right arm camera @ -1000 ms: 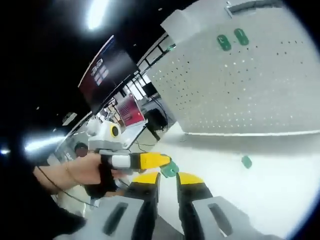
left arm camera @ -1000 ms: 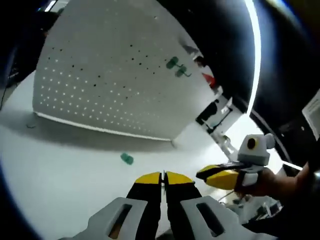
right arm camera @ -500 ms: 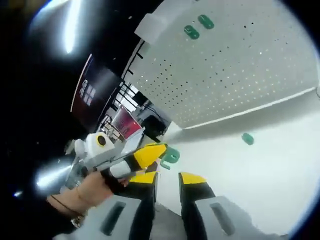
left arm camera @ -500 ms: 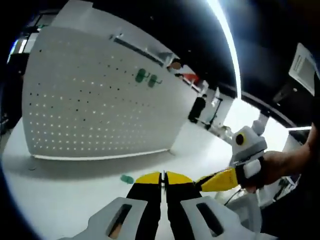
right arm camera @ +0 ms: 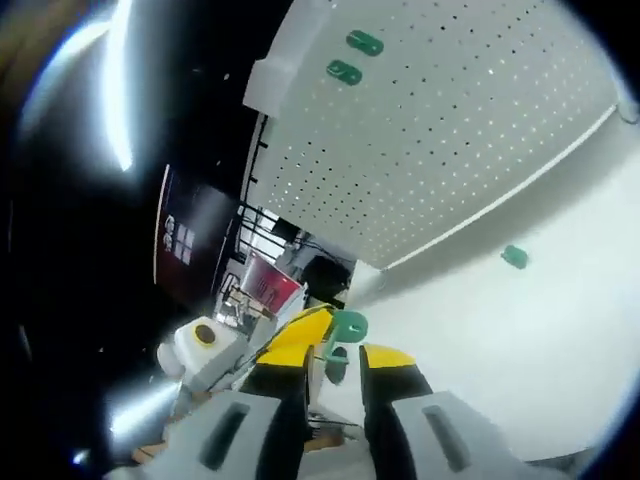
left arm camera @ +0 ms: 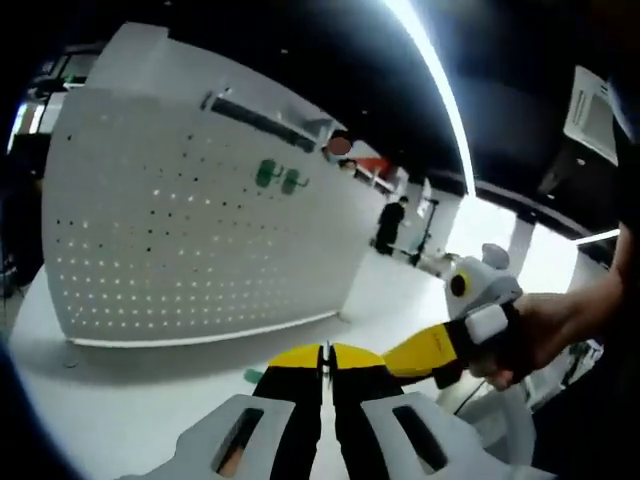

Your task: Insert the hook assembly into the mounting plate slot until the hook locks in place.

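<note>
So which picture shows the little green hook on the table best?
The right gripper view. There the loose green hook lies in the open on the white table, below the pegboard. In the left gripper view the same hook is a small bit peeking out beside the left hand-held gripper.

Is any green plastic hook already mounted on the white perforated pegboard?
Yes: in the right gripper view, two green plastic hooks sit high on the white perforated pegboard, side by side.

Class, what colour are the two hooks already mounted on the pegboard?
Green hooks; clearest in the right gripper view.
</note>
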`<state>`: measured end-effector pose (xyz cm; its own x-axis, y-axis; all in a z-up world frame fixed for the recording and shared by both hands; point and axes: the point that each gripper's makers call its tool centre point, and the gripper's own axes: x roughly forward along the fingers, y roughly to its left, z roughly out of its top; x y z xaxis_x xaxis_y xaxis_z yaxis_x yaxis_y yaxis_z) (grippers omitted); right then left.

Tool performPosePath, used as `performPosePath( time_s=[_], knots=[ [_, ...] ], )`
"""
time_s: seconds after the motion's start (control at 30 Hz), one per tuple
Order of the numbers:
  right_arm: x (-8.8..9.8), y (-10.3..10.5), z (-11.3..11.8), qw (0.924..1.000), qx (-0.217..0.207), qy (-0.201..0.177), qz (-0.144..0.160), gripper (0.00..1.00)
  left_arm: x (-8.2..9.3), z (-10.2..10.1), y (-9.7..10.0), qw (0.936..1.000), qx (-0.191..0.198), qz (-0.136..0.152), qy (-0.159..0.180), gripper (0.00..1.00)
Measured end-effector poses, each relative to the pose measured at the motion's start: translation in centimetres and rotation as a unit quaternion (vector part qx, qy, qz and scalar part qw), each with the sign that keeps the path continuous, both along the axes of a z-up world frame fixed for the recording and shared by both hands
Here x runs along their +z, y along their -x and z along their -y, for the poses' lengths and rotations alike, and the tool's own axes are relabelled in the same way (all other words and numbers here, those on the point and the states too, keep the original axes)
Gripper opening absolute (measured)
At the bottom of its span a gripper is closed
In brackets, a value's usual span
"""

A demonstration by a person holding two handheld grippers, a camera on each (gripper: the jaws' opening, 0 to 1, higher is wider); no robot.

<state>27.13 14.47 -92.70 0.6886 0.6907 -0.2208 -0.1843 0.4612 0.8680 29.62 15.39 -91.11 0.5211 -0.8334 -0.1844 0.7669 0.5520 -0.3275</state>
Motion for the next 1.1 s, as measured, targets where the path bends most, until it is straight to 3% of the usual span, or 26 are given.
performPosePath(
  time_s=[0.2, 0.4, 0.73, 1.1],
  knots=[
    [-0.16, -0.18, -0.04, 0.9991, -0.013, -0.036, -0.018, 0.08, 0.19, 0.31, 0.17, 1.0, -0.003, 0.007, 0.004, 0.01],
    [-0.04, -0.21, -0.03, 0.9983, -0.018, -0.052, -0.022, 0.07, 0.15, 0.28, 0.19, 0.9999, -0.001, 0.008, 0.009, 0.01],
    [0.45, -0.4, -0.24, 0.9996, -0.012, -0.023, 0.012, 0.05, 0.1, -0.04, -0.01, 0.9996, 0.008, -0.006, 0.028, 0.03],
    [0.51, -0.27, -0.14, 0.9992, 0.009, 0.018, 0.035, 0.05, -0.25, 0.08, 0.2, 0.9979, 0.005, -0.045, 0.046, 0.04]
  ],
)
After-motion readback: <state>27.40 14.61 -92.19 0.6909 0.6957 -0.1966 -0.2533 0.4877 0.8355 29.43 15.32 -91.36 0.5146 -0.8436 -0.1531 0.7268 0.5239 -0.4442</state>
